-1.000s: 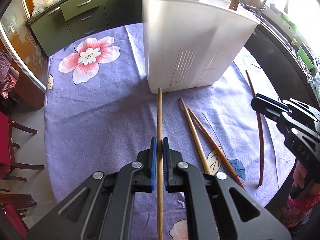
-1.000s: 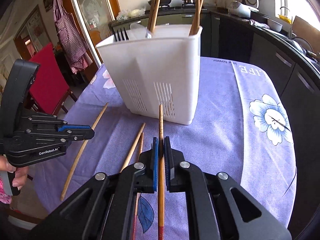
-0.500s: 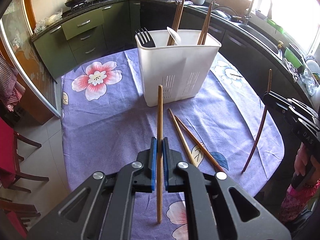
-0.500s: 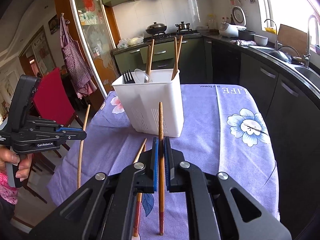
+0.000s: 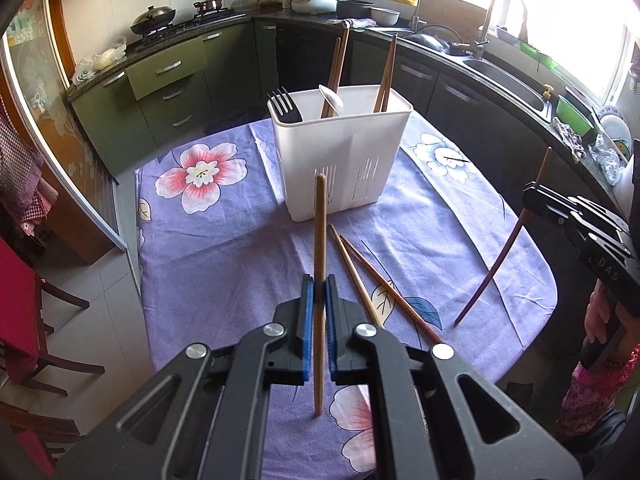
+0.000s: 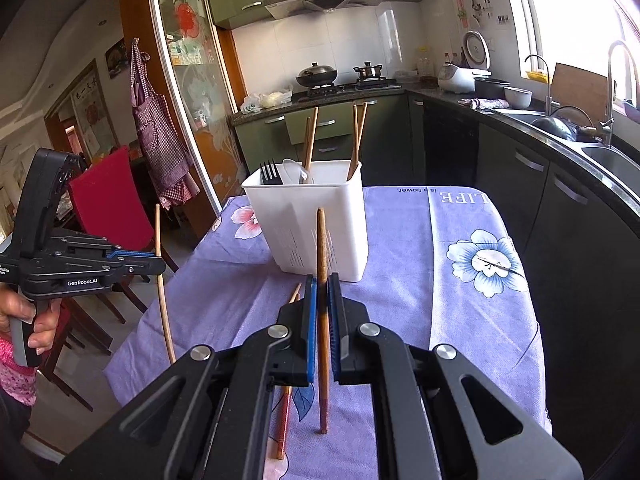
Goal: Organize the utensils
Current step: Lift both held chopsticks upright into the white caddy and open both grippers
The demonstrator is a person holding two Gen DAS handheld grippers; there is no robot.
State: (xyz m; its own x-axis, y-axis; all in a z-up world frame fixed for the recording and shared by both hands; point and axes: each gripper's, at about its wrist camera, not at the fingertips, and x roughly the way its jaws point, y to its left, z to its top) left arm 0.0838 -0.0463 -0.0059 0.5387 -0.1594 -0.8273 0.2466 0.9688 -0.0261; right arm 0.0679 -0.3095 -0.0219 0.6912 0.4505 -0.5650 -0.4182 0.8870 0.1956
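A white utensil holder (image 5: 344, 160) (image 6: 320, 224) stands on the purple flowered tablecloth (image 5: 224, 264). It holds a black fork (image 5: 283, 106), a white spoon and several chopsticks. My left gripper (image 5: 319, 280) (image 6: 158, 258) is shut on a light wooden chopstick (image 5: 320, 236) (image 6: 163, 304), held clear of the table in front of the holder. Off to the right, my right gripper (image 6: 322, 280) (image 5: 532, 196) is shut on a dark brown chopstick (image 6: 321, 240) (image 5: 500, 260), also lifted. Two more chopsticks (image 5: 360, 276) (image 6: 285, 412) lie crossed on the cloth between the grippers.
Dark kitchen counters with a sink (image 5: 512, 80) curve round the table's far and right sides. A stove with pans (image 6: 320, 76) is at the back. Red chairs (image 6: 108, 208) stand to the left of the table. A person's hand (image 6: 36, 320) holds the left gripper's handle.
Both grippers have risen and drawn back from the holder, each lifting its chopstick off the cloth. The two loose chopsticks have stayed where they lay.
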